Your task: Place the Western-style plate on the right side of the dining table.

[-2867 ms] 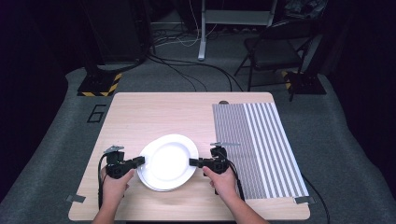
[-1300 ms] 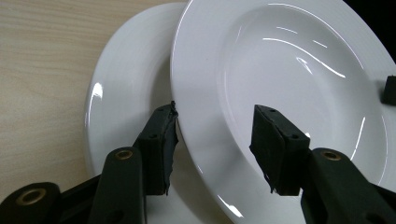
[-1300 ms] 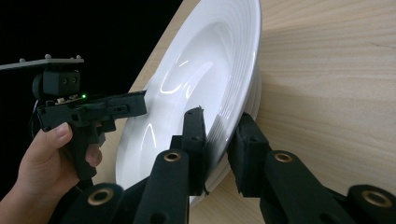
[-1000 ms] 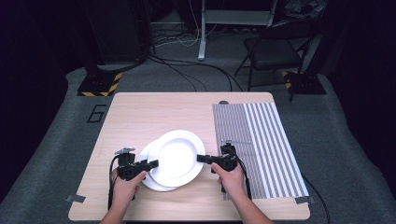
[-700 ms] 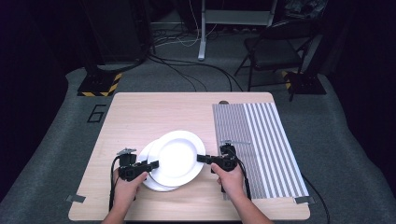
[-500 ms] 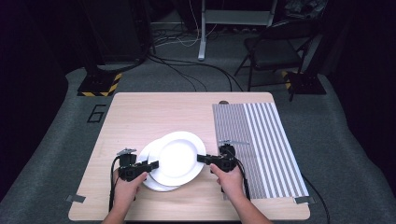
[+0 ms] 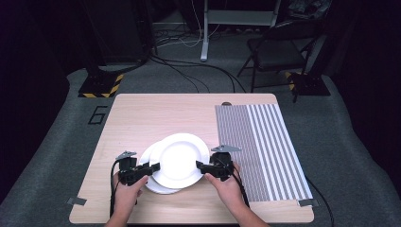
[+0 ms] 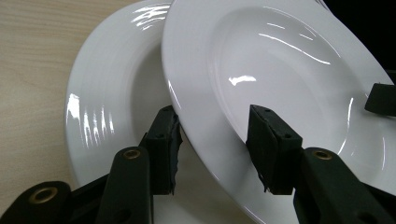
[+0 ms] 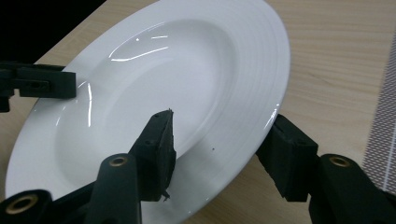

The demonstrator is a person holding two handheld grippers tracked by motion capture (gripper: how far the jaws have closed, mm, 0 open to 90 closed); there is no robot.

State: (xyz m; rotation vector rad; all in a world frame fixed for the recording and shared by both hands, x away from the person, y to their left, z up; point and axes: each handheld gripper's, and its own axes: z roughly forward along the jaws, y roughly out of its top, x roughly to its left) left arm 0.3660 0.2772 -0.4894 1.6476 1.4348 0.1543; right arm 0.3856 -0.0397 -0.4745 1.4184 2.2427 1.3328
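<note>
Right claw (image 7: 201,166): jaws have just been opening; they straddle the right rim of the upper plate (image 7: 178,160) with a visible gap at both pads, so no grip now.
Left claw (image 7: 154,167): jaws part open around the upper plate's left rim; in the left gripper view (image 8: 212,140) one jaw sits under the rim, the other over it, gap visible, no clear pinch.
Upper plate position: lies shifted right on the lower plate (image 7: 152,174), overlapping most of it; left of the striped mat (image 7: 262,149), not touching the mat.
Lower plate position: flat on the desk (image 7: 142,113), its left and front crescent sticking out from under the upper plate.
Material: glossy white ceramic, stiff, likely moderately heavy, breakable if dropped or knocked.
Slip: glazed surface with bright glare, judged slippery against the pads (image 9: 163,135); plate on plate will likely slide easily.
Grasp spot: the flat ridged rim, one jaw over and one under, well in from the edge; opposite rims if using both claws.
Risk: a one-sided pinch may tilt the plate and let it scrape or clack on the lower one.
</note>
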